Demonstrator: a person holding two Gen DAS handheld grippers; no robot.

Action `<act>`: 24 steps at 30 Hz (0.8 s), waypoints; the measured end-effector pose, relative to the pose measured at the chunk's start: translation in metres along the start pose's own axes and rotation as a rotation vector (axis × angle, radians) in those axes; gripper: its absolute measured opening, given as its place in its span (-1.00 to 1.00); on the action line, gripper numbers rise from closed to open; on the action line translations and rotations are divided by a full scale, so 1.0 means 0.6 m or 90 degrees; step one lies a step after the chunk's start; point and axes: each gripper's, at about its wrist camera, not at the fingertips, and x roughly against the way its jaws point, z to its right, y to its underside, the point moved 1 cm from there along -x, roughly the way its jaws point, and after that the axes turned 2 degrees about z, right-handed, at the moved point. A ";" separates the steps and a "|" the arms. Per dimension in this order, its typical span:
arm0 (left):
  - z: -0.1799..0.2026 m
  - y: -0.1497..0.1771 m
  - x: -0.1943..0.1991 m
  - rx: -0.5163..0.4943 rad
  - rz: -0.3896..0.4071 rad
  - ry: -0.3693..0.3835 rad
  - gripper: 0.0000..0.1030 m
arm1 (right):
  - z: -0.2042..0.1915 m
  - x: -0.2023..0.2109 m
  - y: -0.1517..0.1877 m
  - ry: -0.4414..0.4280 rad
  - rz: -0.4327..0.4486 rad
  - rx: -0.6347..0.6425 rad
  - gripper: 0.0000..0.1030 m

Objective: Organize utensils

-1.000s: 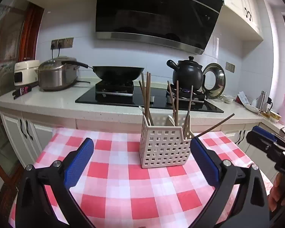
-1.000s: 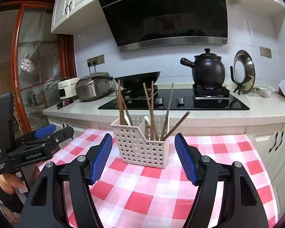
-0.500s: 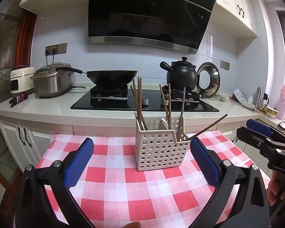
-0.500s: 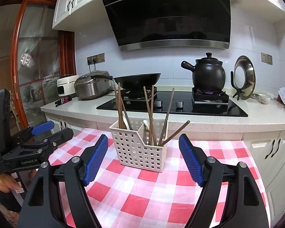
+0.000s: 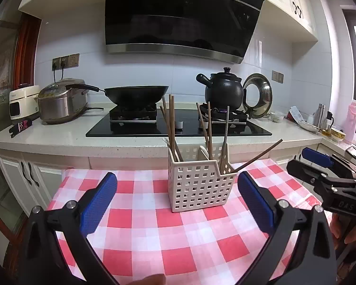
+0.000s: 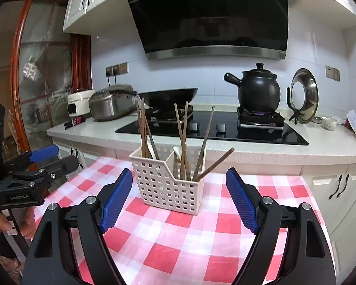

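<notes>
The white basket (image 5: pixel 201 185) stands on the desk (image 5: pixel 154 225) with the red checked cloth, and the chopsticks (image 5: pixel 170 125) stand inside it. The left tongs (image 5: pixel 176 199) are wide open and empty. The right tongs (image 6: pixel 179 198) have just been opening; nothing is between them.

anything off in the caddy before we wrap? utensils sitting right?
One chopstick in the white caddy leans far out over the low right corner, nearly flat, while the other chopsticks stand close to upright. Nothing spilled on the checked cloth. Both grippers are open and empty.
</notes>
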 end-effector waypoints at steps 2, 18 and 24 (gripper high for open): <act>-0.001 0.002 -0.001 0.003 -0.002 0.001 0.91 | -0.002 -0.003 0.000 -0.002 -0.005 0.001 0.50; -0.001 0.010 -0.003 -0.001 -0.009 -0.008 0.91 | -0.007 -0.008 0.004 -0.002 -0.008 0.002 0.55; -0.001 0.010 -0.004 -0.001 -0.010 -0.010 0.91 | -0.006 -0.007 0.005 -0.002 -0.009 0.001 0.57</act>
